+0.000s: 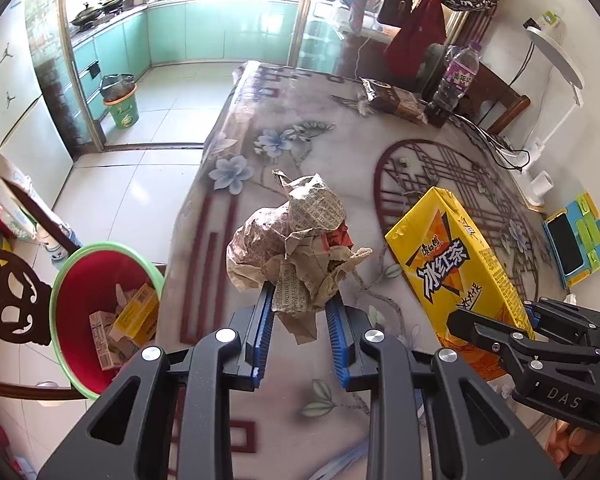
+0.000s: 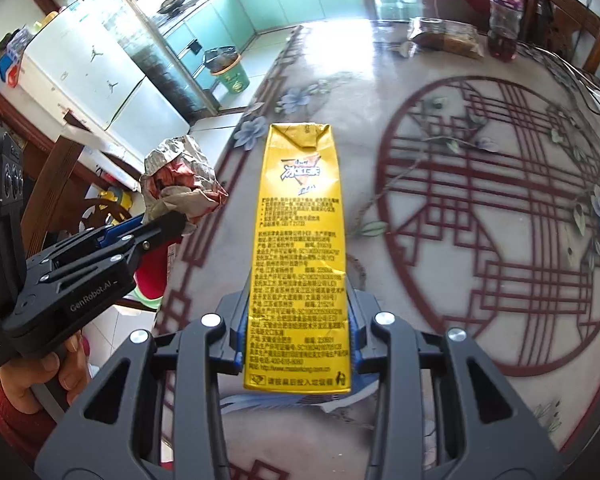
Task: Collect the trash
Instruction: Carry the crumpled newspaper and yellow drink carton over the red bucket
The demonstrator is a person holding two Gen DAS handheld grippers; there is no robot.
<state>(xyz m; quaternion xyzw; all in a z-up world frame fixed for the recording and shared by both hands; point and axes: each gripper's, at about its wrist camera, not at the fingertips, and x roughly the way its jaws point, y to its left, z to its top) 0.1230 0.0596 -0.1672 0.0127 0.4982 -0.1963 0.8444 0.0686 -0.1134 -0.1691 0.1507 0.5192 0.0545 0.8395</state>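
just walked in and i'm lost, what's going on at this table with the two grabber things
A person is clearing trash off a flower-patterned table with a handheld gripper in each hand. The left gripper is clamped on a crumpled wad of newspaper, held above the table edge. The right gripper is clamped on a yellow drink carton. A red bin with a green rim, already holding a few cartons, stands on the floor to the left.

Desk carries a floral cover with a red lattice circle. At its far edge lie a snack packet and a purple-labelled bottle, close together.
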